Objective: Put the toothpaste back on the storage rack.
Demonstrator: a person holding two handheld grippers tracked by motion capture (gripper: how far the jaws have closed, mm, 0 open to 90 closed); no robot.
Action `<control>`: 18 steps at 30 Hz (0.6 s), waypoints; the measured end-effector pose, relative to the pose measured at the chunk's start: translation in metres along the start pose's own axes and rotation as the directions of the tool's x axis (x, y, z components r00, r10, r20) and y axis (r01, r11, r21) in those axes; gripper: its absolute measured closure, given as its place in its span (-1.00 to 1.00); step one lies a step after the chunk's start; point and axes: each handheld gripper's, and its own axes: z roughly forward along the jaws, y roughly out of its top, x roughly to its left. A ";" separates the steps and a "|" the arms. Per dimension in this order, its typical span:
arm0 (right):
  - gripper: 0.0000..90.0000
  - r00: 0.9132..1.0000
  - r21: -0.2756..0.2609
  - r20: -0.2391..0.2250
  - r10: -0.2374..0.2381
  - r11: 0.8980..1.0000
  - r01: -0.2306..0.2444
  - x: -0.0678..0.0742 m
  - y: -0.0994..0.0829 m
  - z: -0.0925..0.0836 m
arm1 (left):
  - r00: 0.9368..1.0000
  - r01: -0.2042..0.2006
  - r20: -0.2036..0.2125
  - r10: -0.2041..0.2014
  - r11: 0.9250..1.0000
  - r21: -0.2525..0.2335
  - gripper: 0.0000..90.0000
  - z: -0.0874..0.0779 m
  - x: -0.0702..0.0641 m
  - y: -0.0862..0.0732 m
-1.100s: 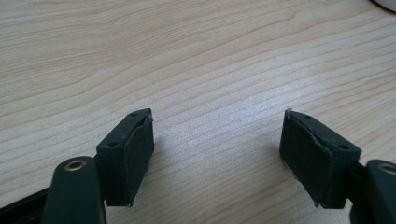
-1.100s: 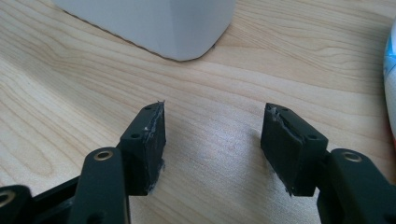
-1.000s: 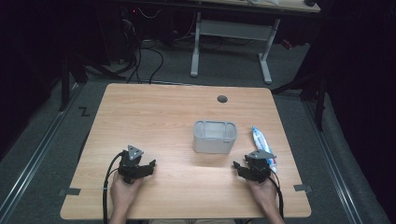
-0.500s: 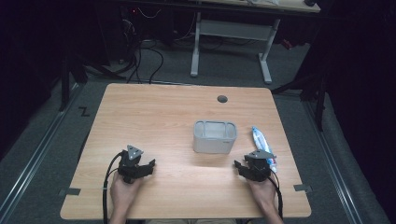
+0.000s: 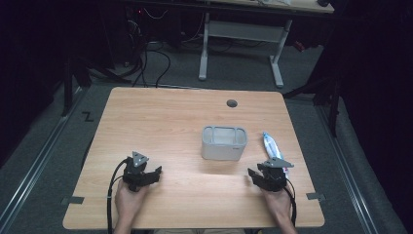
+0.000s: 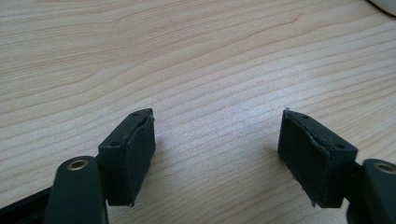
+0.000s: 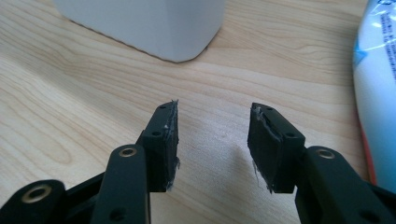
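The tube is a soft squeeze tube, white with light blue print and a thin red-orange edge along one side, lying flat on the tabletop. It rests just to the right of the grey bin, apart from it, with its long axis running away from the person. In the right gripper view the tube fills the right edge, glossy and slightly bulged.

The grey bin is a small open-topped box with rounded corners and pale walls, standing upright near the middle of the tabletop; its near corner shows in the right gripper view.

The right claw sits just in front of the tube's near end, pointing toward the gap between tube and bin. Its jaws have just been closing and stand partly apart over bare wood.

The left claw lies well to the left of the bin, jaws wide apart over bare tabletop.
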 end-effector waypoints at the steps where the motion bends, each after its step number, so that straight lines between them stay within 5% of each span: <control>1: 0.16 1.000 -0.007 0.001 0.007 1.000 -0.007 -0.001 0.000 -0.002 | 1.000 0.000 0.000 0.000 1.000 0.000 -0.38 0.000 0.000 0.000; 18: 0.21 0.999 -0.090 0.001 0.033 0.995 -0.032 -0.014 0.005 -0.030 | 1.000 0.004 -0.003 -0.004 1.000 0.001 -0.39 0.000 0.000 0.000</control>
